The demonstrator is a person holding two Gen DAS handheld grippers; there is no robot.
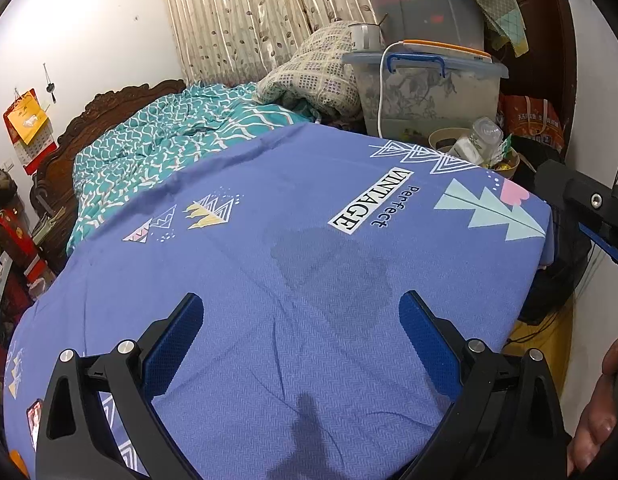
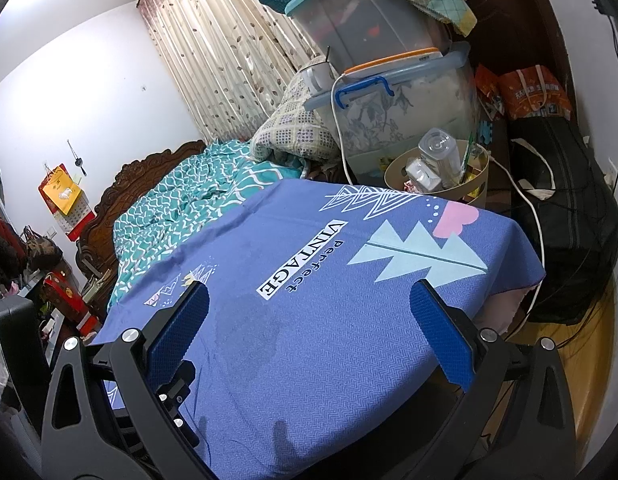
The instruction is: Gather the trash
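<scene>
A beige bin [image 2: 475, 184] stands past the far right corner of a table under a blue patterned cloth [image 2: 329, 320]. It holds a clear plastic bottle [image 2: 439, 154], a crumpled wrapper [image 2: 421, 174] and other scraps. The bin [image 1: 445, 136] and the bottle [image 1: 483, 138] also show in the left wrist view. My left gripper [image 1: 301, 316] is open and empty over the cloth [image 1: 269, 280]. My right gripper [image 2: 309, 308] is open and empty over the cloth, nearer the bin. The other gripper's body [image 1: 589, 208] shows at the right edge of the left wrist view.
Stacked clear storage boxes [image 2: 397, 112] with a white cable stand behind the bin. A bed with a teal quilt [image 2: 189, 208] lies to the left. A dark bag [image 2: 569, 232] and orange bags [image 2: 533, 92] sit on the right, above a wooden floor.
</scene>
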